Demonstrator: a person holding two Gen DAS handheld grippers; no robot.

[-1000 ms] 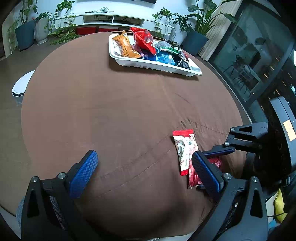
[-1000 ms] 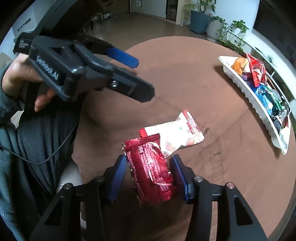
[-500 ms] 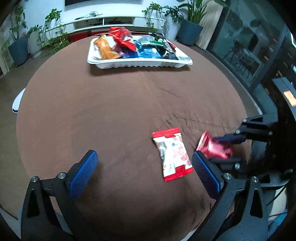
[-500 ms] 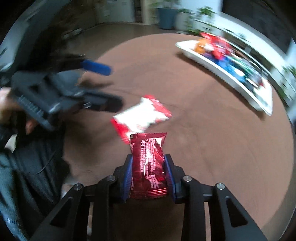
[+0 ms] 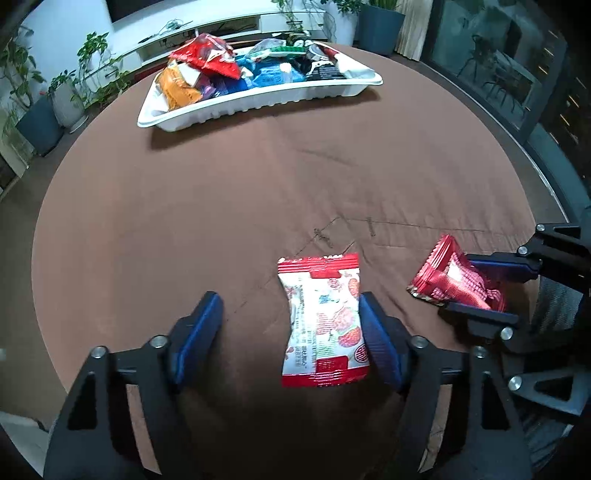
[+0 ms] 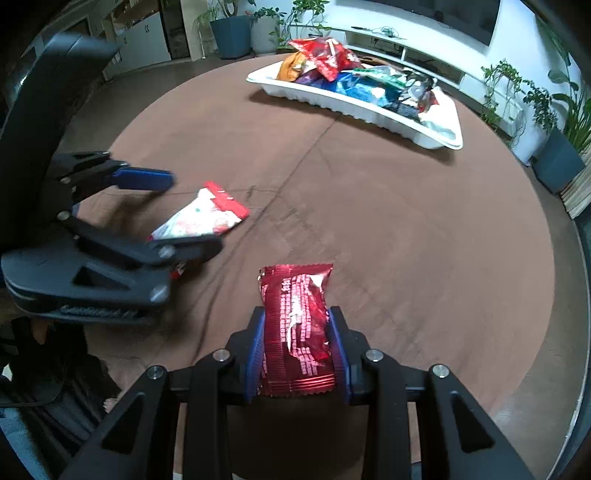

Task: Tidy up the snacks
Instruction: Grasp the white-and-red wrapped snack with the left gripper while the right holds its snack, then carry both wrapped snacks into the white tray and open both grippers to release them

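A white snack packet with red ends (image 5: 323,321) lies on the brown table, between the fingers of my open left gripper (image 5: 291,328), close to the right finger; it also shows in the right wrist view (image 6: 205,218). My right gripper (image 6: 297,343) is shut on a dark red foil packet (image 6: 295,325), held just above the table; it appears at the right of the left wrist view (image 5: 452,280). A white tray (image 5: 258,99) holding several snack packets sits at the table's far side, also in the right wrist view (image 6: 369,107).
The round table's edge (image 5: 532,155) curves close on the right. Potted plants (image 6: 557,122) and a low white shelf (image 5: 221,22) stand beyond the table. The left gripper's body (image 6: 92,266) is left of the right gripper.
My left gripper moved forward so the white packet now lies between its fingers. My right gripper lifted the red packet and turned toward the tray.
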